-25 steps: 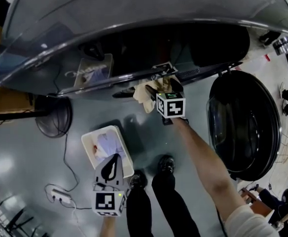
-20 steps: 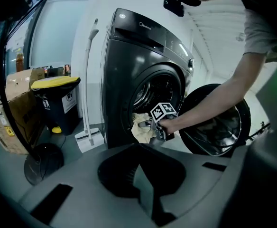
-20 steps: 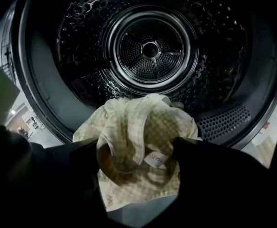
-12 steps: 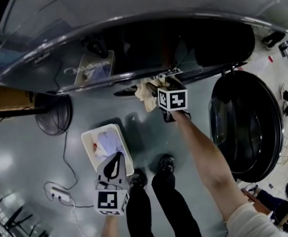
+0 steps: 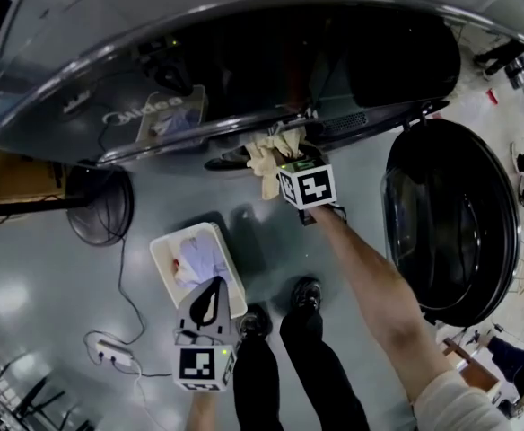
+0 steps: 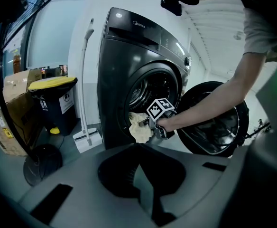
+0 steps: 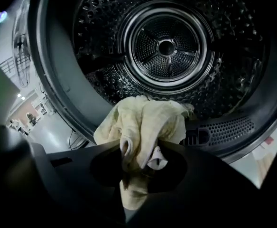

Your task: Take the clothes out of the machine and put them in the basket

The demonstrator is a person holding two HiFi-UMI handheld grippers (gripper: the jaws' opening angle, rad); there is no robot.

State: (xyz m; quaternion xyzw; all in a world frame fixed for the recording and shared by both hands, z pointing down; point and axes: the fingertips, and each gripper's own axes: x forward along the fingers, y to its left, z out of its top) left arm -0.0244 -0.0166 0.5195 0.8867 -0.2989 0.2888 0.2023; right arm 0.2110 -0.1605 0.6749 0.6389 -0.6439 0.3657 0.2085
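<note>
A pale yellow cloth [image 5: 264,162] hangs over the lip of the washing machine's mouth [image 7: 58,108], in front of the empty steel drum [image 7: 167,46]. My right gripper [image 5: 287,157] is at that mouth, and its jaws are closing on the cloth [image 7: 143,122], which is bunched and pinched between them [image 7: 138,167]. In the left gripper view the cloth [image 6: 139,127] droops beside the right gripper [image 6: 146,123]. My left gripper [image 5: 213,287] hovers shut and empty over the white basket [image 5: 163,245], which holds pale clothes [image 5: 199,263].
The round machine door [image 5: 450,223] stands swung open to the right. A floor fan [image 5: 96,209] and a power strip [image 5: 109,356] with its cable lie left of the basket. A yellow-lidded bin [image 6: 55,103], cardboard boxes [image 6: 10,118] and a broom with dustpan [image 6: 86,137] stand left of the machine.
The right gripper stayed at the machine's mouth, tilted a little, and its jaws closed onto the yellow cloth. The left gripper kept still over the basket.
</note>
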